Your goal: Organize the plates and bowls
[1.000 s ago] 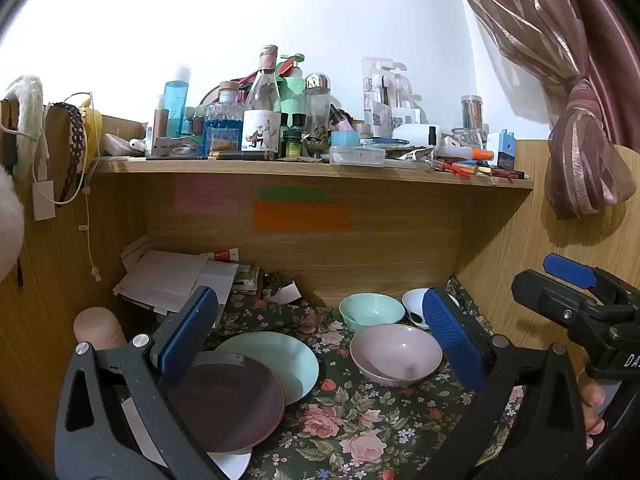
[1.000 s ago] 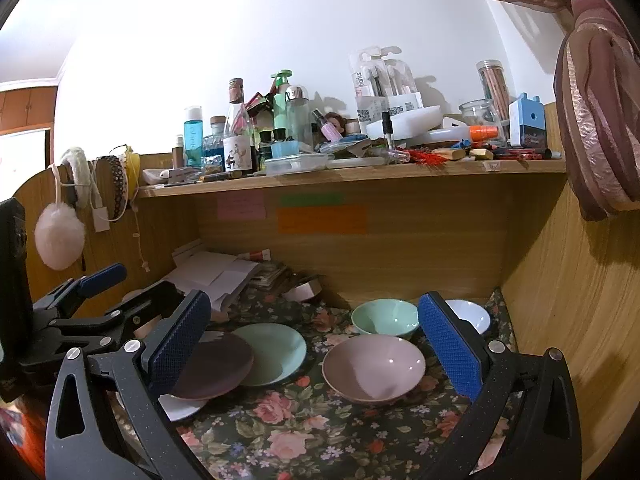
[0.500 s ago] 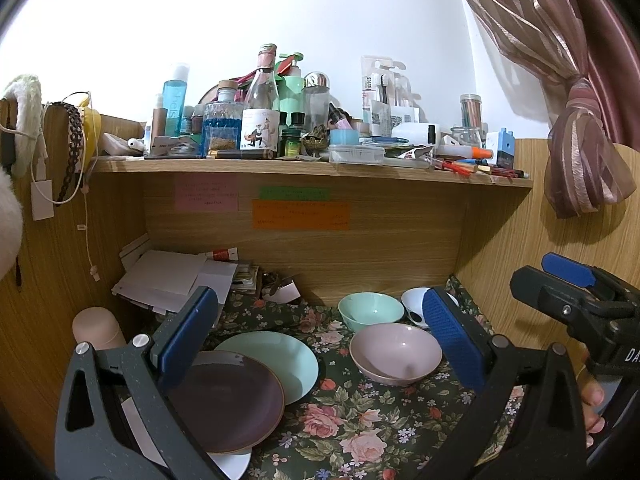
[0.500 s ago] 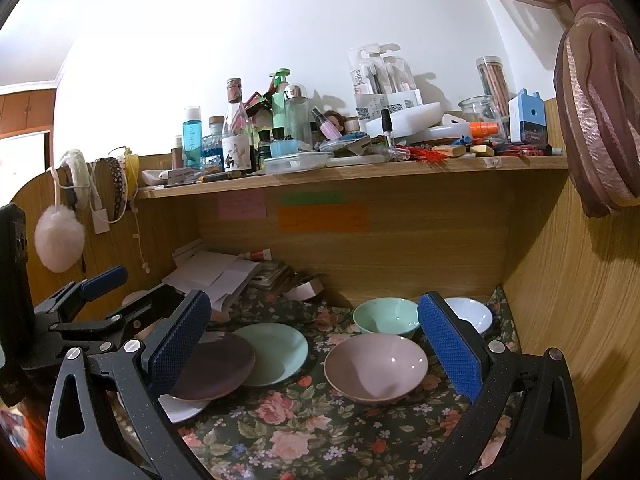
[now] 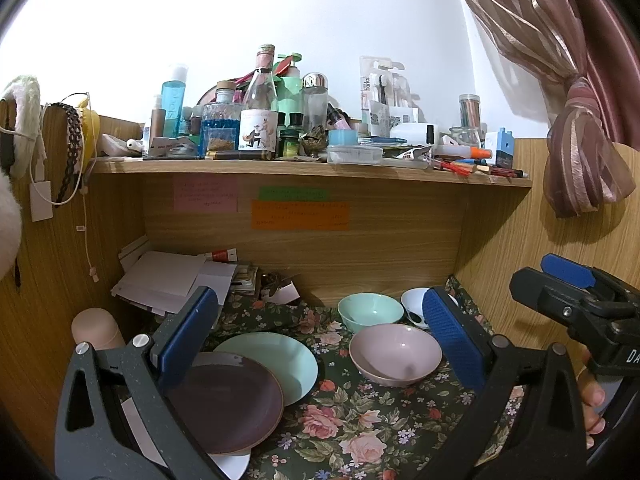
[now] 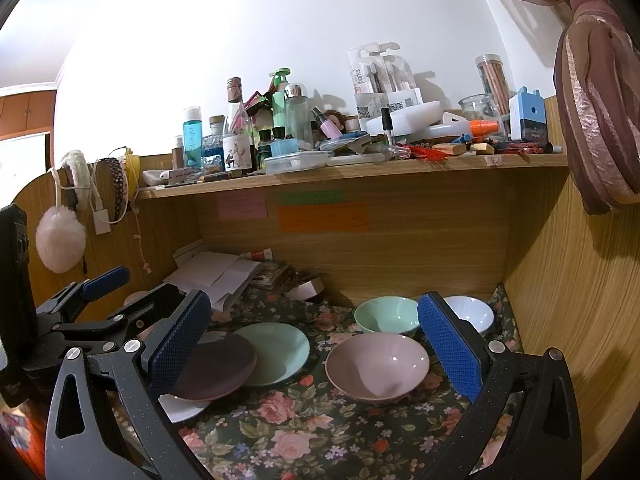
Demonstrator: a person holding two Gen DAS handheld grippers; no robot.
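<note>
Blue bottle (image 5: pixel 173 98) label too blurred to read.

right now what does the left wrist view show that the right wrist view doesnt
Only the left wrist view shows a beige cylindrical flask by the left wall, and a person's fingertips under the right gripper.

Only the right wrist view shows a fluffy pink pompom hanging on the left panel, and the left gripper from its side.

Both show the pale pink bowl, mint green bowl, white bowl, overlapping dark purple plate and mint green plate on the floral cloth.
</note>
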